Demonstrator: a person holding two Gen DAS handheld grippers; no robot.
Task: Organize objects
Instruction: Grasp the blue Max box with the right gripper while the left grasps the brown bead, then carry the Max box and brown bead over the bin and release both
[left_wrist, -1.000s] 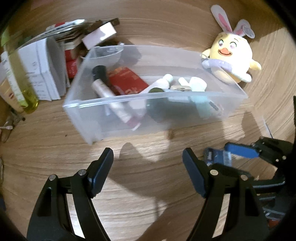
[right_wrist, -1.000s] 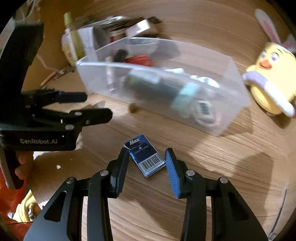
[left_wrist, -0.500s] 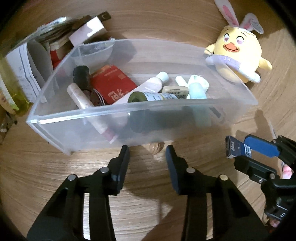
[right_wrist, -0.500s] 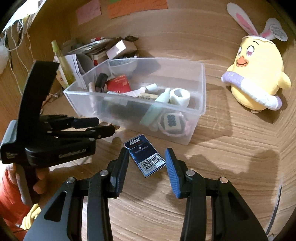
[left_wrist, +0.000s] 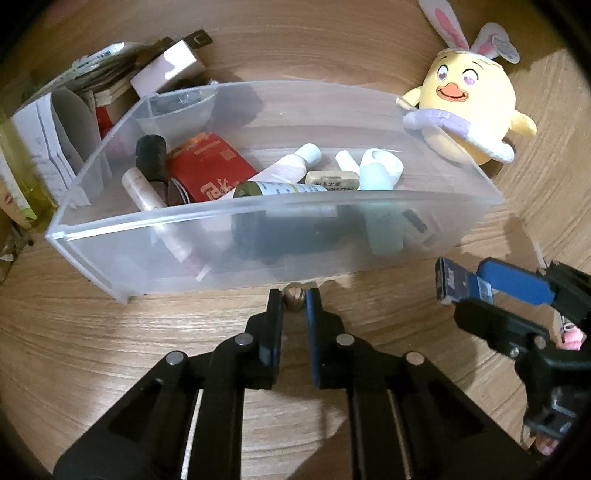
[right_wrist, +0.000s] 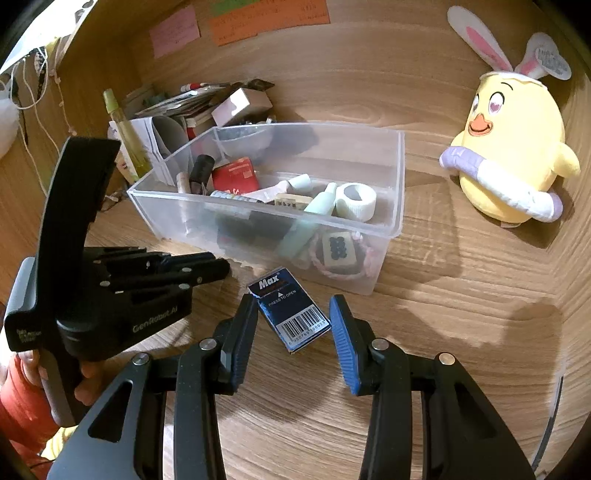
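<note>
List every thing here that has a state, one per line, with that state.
left gripper: shut on a small brown nut, just closed, down at the table
right gripper: holding the blue Max box, lifted off the table
clear plastic bin: open-topped, upright, partly filled
white tape roll: lying in the bin
yellow chick plush: upright, outside the bin

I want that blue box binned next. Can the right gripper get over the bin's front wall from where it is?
Probably yes. The right gripper holds the blue box just before the clear bin, whose top is open. The left gripper, shut on a small brown nut, sits off to the side, not between them.
</note>
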